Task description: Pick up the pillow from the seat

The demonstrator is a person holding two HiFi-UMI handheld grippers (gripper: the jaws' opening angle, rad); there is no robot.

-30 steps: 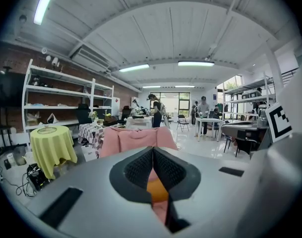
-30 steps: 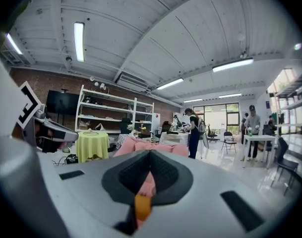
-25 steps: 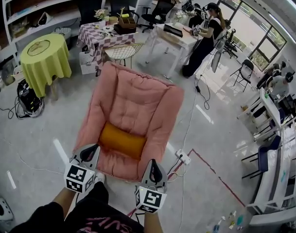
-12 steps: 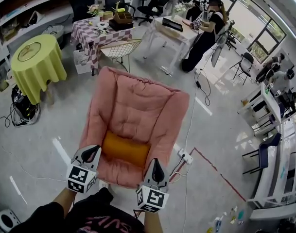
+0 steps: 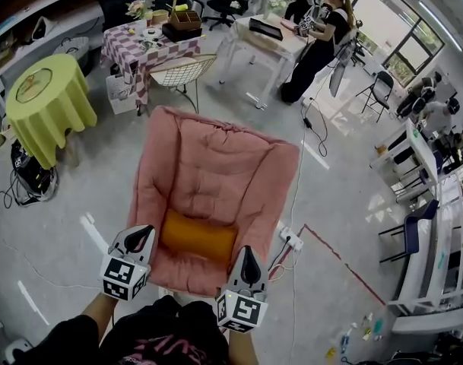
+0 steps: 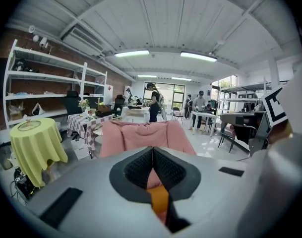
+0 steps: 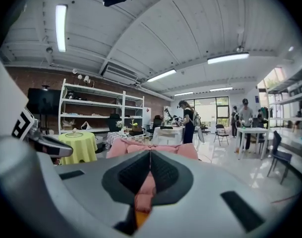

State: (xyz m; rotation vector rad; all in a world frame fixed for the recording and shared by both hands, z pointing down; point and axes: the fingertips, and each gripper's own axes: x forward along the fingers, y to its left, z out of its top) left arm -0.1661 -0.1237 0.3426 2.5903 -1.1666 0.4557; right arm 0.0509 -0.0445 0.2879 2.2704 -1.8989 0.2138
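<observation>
An orange pillow [image 5: 198, 238] lies across the front edge of the pink armchair [image 5: 216, 166] seat. The left tongs [image 5: 142, 236] and right tongs [image 5: 248, 257], both closed and empty, flank it. The approach appears under way; next, the tongs must open to grip the pillow.

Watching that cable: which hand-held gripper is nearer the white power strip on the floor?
Right. The right hand-held gripper is close beside the power strip; the left hand-held gripper is across the pink chair.

No text, label or number is legible anywhere
</observation>
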